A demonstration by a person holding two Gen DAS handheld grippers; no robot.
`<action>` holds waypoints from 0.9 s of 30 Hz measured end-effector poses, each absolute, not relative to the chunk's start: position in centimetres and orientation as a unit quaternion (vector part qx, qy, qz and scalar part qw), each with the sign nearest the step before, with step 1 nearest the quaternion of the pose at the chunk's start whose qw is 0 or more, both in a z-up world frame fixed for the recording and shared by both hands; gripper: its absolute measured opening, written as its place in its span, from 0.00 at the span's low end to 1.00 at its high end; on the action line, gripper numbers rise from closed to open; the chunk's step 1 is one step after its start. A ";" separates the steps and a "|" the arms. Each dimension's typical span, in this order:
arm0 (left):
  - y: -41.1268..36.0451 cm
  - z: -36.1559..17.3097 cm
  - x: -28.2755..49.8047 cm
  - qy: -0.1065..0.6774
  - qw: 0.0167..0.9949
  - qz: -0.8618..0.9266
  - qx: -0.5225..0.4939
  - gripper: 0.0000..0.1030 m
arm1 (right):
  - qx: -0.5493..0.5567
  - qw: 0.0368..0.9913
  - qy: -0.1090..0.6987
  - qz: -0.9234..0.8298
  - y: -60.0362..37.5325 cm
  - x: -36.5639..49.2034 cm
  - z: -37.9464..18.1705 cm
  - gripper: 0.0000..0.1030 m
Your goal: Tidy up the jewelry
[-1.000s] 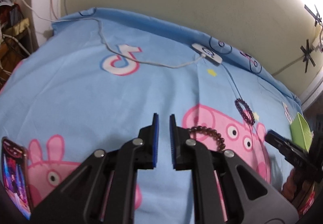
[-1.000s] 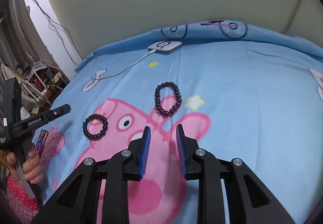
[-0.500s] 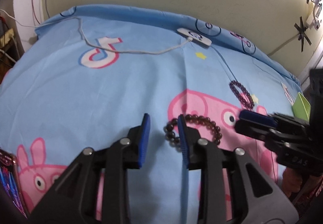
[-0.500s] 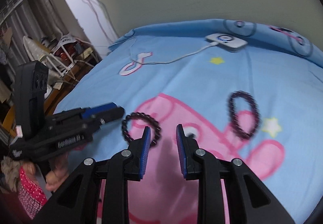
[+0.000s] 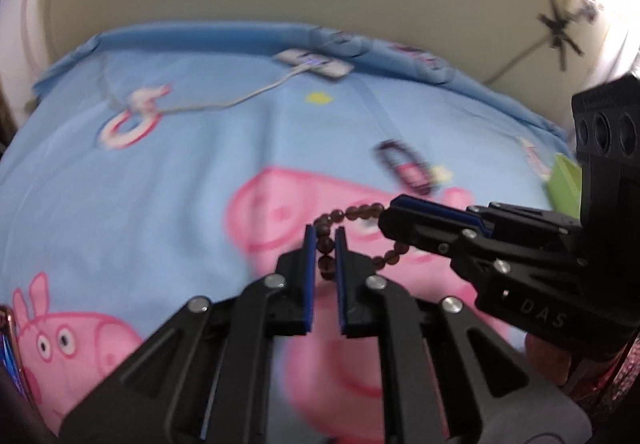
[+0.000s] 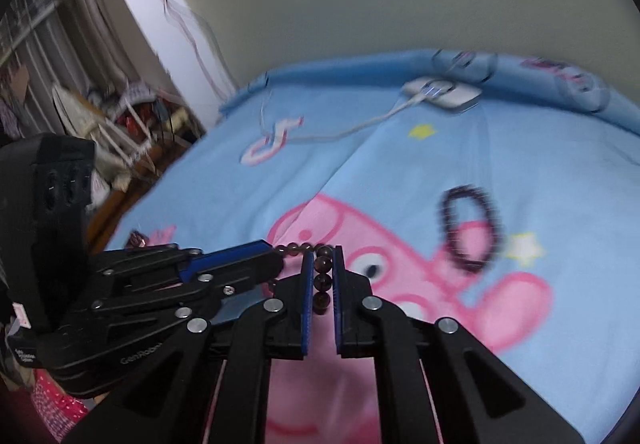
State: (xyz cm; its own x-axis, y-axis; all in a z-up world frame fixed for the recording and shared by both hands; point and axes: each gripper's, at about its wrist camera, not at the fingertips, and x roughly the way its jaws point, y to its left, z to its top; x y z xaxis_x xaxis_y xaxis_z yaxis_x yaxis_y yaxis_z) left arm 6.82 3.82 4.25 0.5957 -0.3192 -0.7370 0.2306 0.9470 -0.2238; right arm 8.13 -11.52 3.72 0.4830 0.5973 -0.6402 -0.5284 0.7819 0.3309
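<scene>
A brown bead bracelet [image 5: 360, 209] is stretched between my two grippers just over the blue cartoon bedsheet [image 5: 200, 171]. My left gripper [image 5: 323, 234] has its jaws closing, and the blue pads press on the beads at the bracelet's left side. From the right, my right gripper [image 5: 390, 215] bites the other side. In the right wrist view the right gripper [image 6: 322, 256] is closing on a column of brown beads [image 6: 323, 280], and the left gripper [image 6: 276, 256] meets it from the left. A second, dark bead bracelet [image 5: 420, 159] [image 6: 445, 215] lies loose on the sheet beyond.
A white charging pad [image 5: 316, 63] [image 6: 444, 93] with its cable lies at the far edge of the bed by the wall. A phone [image 5: 8, 344] shows at the near left, a green box [image 5: 566, 179] at the right. Cluttered racks [image 6: 120, 115] stand beside the bed.
The two grippers came together over the brown bracelet. The left jaws widened around its beads, then closed on them; the right jaws also closed on it.
</scene>
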 end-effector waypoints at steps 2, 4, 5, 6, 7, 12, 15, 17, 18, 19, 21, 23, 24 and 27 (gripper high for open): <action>1.1 5.4 7.1 0.414 0.891 -0.179 -0.042 0.08 | 0.059 0.878 0.363 0.307 -14.8 6.9 5.0 0.00; -2.1 6.6 7.3 0.408 0.888 -0.211 -0.037 0.08 | 0.072 0.894 0.341 0.283 -18.0 5.8 6.1 0.00; -4.1 7.3 7.4 0.404 0.884 -0.232 -0.034 0.08 | 0.081 0.902 0.329 0.268 -20.2 5.1 6.6 0.00; -6.3 8.0 7.4 0.399 0.881 -0.253 -0.031 0.08 | 0.089 0.910 0.318 0.250 -22.4 4.5 7.1 0.00; -8.0 8.4 7.2 0.396 0.878 -0.268 -0.028 0.08 | 0.097 0.918 0.308 0.232 -24.5 3.9 7.5 0.00; -19.3 9.8 7.0 0.390 0.852 -0.349 0.001 0.08 | 0.153 0.943 0.263 0.134 -36.1 0.5 8.4 0.00; -25.7 9.9 6.9 0.398 0.831 -0.389 0.013 0.08 | 0.182 0.948 0.247 0.084 -41.5 -1.4 8.1 0.00; -28.6 9.8 6.8 0.396 0.827 -0.397 0.025 0.08 | 0.193 0.949 0.242 0.059 -43.9 -2.1 7.6 0.00; -30.0 9.5 6.7 0.397 0.828 -0.395 0.034 0.08 | 0.198 0.950 0.239 0.048 -45.0 -2.4 7.3 0.00; -30.8 9.2 6.3 0.400 0.828 -0.390 0.045 0.08 | 0.201 0.950 0.237 0.037 -45.8 -2.5 7.0 0.00; -32.1 8.7 6.3 0.407 0.830 -0.376 0.061 0.08 | 0.210 0.947 0.241 0.008 -47.2 -2.5 6.5 0.08; -32.1 8.3 6.3 0.411 0.835 -0.361 0.068 0.08 | 0.225 0.948 0.227 0.006 -47.9 -3.1 6.5 0.19; -31.7 8.3 6.2 0.408 0.838 -0.357 0.070 0.08 | 0.231 0.949 0.217 0.006 -48.0 -3.4 6.5 0.20; -30.0 8.6 5.5 0.386 0.858 -0.325 0.096 0.08 | 0.240 0.947 0.211 0.019 -47.4 -3.5 6.7 0.20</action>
